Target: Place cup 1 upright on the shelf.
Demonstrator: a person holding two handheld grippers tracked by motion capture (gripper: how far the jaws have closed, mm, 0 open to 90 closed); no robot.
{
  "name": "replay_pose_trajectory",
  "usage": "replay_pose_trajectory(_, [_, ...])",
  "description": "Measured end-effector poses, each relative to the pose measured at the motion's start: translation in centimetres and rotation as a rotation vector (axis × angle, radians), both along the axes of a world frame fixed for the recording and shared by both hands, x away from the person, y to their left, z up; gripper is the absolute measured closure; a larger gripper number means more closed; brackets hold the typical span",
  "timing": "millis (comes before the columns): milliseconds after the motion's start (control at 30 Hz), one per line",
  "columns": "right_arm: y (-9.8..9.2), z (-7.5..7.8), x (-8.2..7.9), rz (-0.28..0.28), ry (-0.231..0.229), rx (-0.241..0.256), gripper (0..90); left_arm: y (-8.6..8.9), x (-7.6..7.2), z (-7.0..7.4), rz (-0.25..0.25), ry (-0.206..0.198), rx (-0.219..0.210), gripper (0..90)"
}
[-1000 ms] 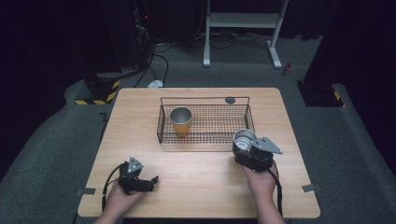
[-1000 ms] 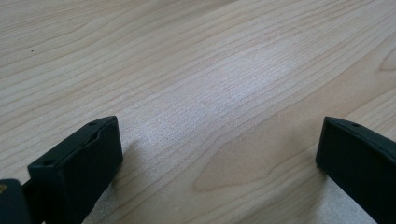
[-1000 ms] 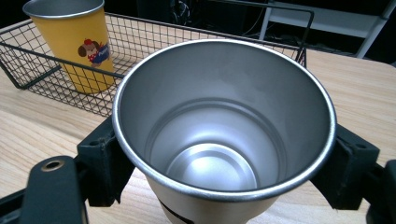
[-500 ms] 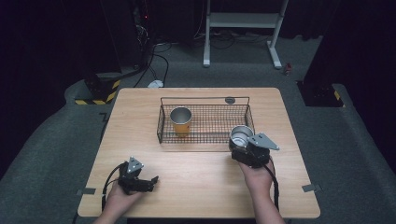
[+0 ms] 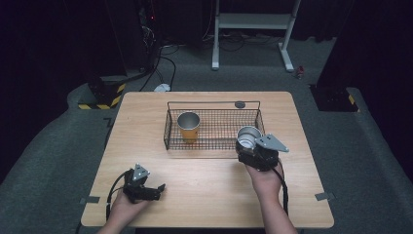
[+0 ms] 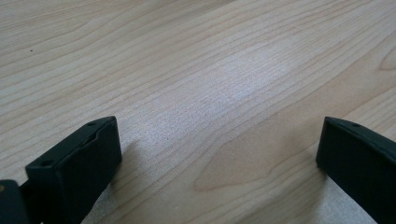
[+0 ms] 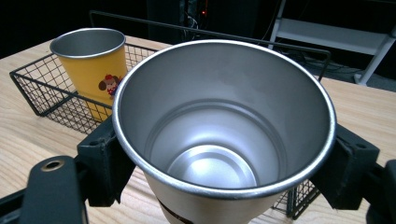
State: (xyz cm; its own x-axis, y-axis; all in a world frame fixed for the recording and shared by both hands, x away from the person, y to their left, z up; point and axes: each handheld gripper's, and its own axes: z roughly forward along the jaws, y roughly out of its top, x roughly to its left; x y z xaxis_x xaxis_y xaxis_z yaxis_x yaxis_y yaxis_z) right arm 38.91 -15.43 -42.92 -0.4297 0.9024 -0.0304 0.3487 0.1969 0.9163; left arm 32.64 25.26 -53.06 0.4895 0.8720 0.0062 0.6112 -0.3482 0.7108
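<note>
My right gripper (image 5: 249, 146) is shut on a silver metal cup (image 5: 248, 136), held upright over the front right corner of the black wire basket (image 5: 170, 131). In the right gripper view the silver cup (image 7: 224, 126) sits empty between the two jaws, its mouth facing up. A yellow cup (image 5: 188, 126) with a cartoon print stands upright inside the basket at its left; the same yellow cup (image 7: 93, 65) appears behind the basket (image 7: 37, 93) in the right gripper view. My left gripper (image 5: 158, 190) rests low on the table (image 5: 146, 112) at the front left, jaws wide apart over bare wood (image 6: 219, 116).
A small dark round disc (image 5: 239, 104) lies on the table behind the basket. The table's front edge is just below both hands. Past the table are a dark floor, cables and a white frame stand (image 5: 253, 29).
My right gripper has carried the silver cup forward and left, from in front of the basket to its front right corner. The left gripper has stayed put.
</note>
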Motion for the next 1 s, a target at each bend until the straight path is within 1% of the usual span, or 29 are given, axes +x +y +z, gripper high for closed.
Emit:
replay_pose_trajectory(100, [0.2, 0.2, 0.2, -0.001, -0.005, -0.002, 18.4, 0.0, 0.0, 0.0, 0.0, 0.001, -0.001, 0.5])
replay_pose_trajectory(133, [0.3, 0.5, 0.3, 0.0, -0.013, 0.007, 18.4, 0.0, 0.0, 0.0, 0.0, 0.001, -0.001, 0.5])
replay_pose_trajectory(200, [0.4, 0.6, 0.3, 0.0, -0.015, 0.009, 18.4, 0.0, 0.0, 0.0, -0.001, 0.001, -0.002, 0.5])
replay_pose_trajectory(300, [0.5, 0.6, 0.7, 0.001, -0.01, 0.011, 18.4, 0.0, 0.0, 0.0, -0.001, 0.0, 0.0, 0.5])
replay_pose_trajectory(333, [0.6, 0.6, 1.0, -0.005, -0.001, 0.012, 18.4, 0.0, 0.0, 0.0, -0.001, 0.0, 0.0, 0.5])
replay_pose_trajectory(433, [0.7, 0.7, 1.3, -0.006, -0.006, 0.014, 18.4, 0.0, 0.0, 0.0, -0.001, 0.001, -0.001, 0.5])
replay_pose_trajectory(467, [0.7, 0.7, 1.6, -0.008, -0.012, 0.023, 18.4, 0.0, 0.0, 0.0, -0.001, 0.001, -0.002, 0.4])
replay_pose_trajectory(533, [0.7, 0.7, 1.7, -0.011, -0.007, 0.028, 18.4, 0.0, 0.0, 0.0, -0.002, 0.001, -0.001, 0.5])
replay_pose_trajectory(567, [0.7, 0.6, 1.9, -0.012, -0.001, 0.03, 18.4, 0.0, 0.0, 0.0, -0.006, 0.002, 0.004, 0.5])
replay_pose_trajectory(600, [0.8, 0.5, 2.2, -0.016, 0.009, 0.03, 18.4, 0.0, 0.0, 0.0, -0.004, 0.003, 0.002, 0.5])
replay_pose_trajectory(700, [1.0, 0.5, 2.5, -0.016, 0.004, 0.025, 18.4, -0.1, 0.0, 0.0, -0.002, 0.0, -0.002, 0.4])
replay_pose_trajectory(900, [1.2, 0.6, 3.3, -0.029, 0.008, 0.032, 18.4, -0.1, 0.1, 0.0, -0.009, -0.001, 0.002, 0.4])
replay_pose_trajectory(933, [1.2, 0.6, 3.7, -0.033, 0.003, 0.03, 18.4, -0.1, 0.1, 0.0, -0.008, -0.002, 0.002, 0.4])
replay_pose_trajectory(1000, [1.3, 0.5, 3.9, -0.037, 0.001, 0.031, 18.5, -0.1, 0.1, 0.0, -0.006, -0.003, -0.003, 0.4])
